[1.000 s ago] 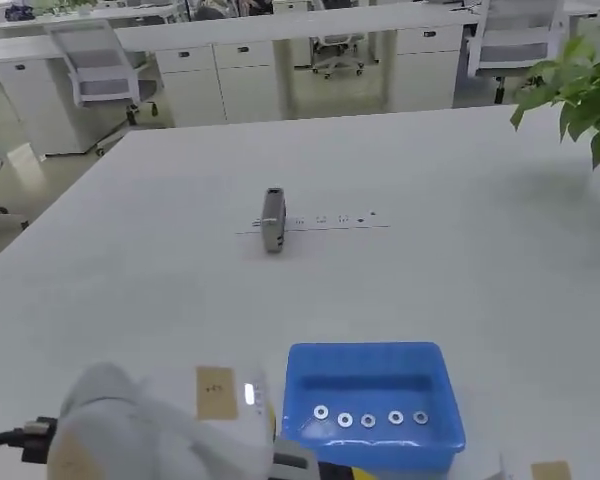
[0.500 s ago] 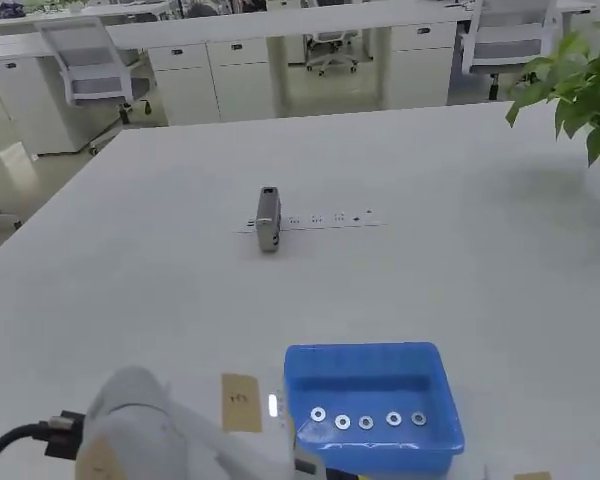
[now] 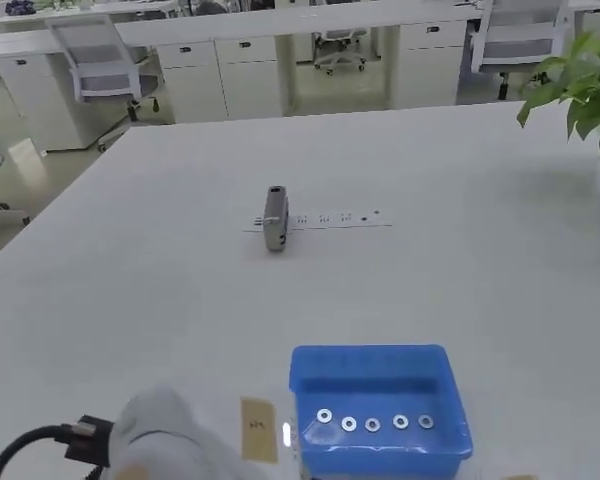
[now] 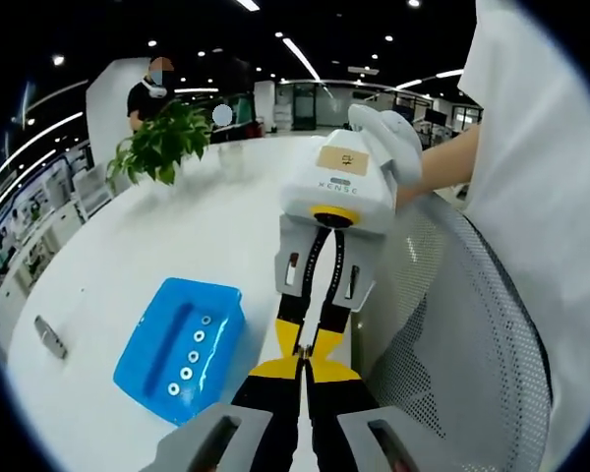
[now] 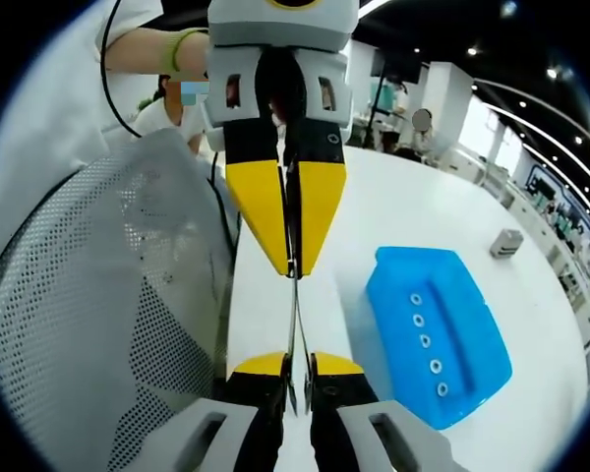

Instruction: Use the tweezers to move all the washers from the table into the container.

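The blue container (image 3: pixel 380 372) stands near the table's front edge with several washers (image 3: pixel 372 424) in a row on its floor. The thin metal tweezers (image 5: pixel 293 324) run between my two grippers, which face each other tip to tip beside the table edge. In the right gripper view my right gripper (image 5: pixel 295 385) is shut on the tweezers' near end, and the left gripper (image 5: pixel 292 261) is shut on the far end. My left gripper (image 4: pixel 300 362) meets the right gripper (image 4: pixel 306 339), with the container (image 4: pixel 182 339) to its left. The left gripper's body (image 3: pixel 160 440) shows at the head view's bottom left.
A small grey device (image 3: pixel 275 218) lies mid-table by faint markings. A potted plant (image 3: pixel 580 85) stands at the right edge. A mesh chair (image 4: pixel 472 334) and the person's white shirt (image 4: pixel 531 147) are close behind the grippers. Desks and chairs stand beyond the table.
In the head view the left gripper's body has slid right and down toward the front edge. The whole picture shifted slightly with the head. The container and washers have not moved.
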The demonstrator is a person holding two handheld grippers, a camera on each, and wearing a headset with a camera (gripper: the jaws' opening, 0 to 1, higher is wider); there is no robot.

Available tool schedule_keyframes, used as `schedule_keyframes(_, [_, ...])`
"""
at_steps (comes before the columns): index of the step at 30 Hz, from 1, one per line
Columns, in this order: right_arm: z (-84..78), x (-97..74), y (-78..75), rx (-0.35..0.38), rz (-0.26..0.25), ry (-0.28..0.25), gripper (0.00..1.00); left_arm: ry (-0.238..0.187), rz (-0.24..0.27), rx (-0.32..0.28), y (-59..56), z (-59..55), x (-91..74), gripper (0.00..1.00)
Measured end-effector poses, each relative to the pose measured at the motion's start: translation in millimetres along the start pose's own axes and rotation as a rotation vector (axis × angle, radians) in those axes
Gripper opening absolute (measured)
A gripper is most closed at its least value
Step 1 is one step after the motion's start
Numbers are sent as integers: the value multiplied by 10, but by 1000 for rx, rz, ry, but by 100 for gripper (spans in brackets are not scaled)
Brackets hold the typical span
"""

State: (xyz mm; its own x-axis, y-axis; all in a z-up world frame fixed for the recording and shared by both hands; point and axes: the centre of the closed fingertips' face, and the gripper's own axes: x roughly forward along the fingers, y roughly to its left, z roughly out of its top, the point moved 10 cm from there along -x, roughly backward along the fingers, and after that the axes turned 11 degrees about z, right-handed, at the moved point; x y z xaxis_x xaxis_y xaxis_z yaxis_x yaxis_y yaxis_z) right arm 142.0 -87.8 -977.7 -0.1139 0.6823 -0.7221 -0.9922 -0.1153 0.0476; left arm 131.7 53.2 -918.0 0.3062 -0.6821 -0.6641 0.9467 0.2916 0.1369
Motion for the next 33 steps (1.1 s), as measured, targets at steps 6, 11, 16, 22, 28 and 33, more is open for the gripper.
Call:
schedule_keyframes(6, [1, 54, -37, 10, 5, 8, 5, 39, 6, 6, 45, -107, 8, 0])
schedule_keyframes(11, [-27, 91, -44, 44, 16, -11, 7, 78, -5, -7, 66, -219, 22, 0])
schedule_keyframes(16, [-178, -104, 18, 171, -24, -81, 14, 165, -16, -5, 94, -334, 74, 0])
schedule_keyframes(22, [-397, -452, 158, 354, -116, -192, 26, 208, -19, -25, 122, -432, 142, 0])
schedule_keyframes(28, [-439, -749, 235, 406, -235, -239, 31, 251, -14, -20, 125, -497, 201, 0])
schedule_keyframes(33, [-388, -918, 266, 412, -310, -267, 35, 277, -10, -5, 121, -537, 248, 0])
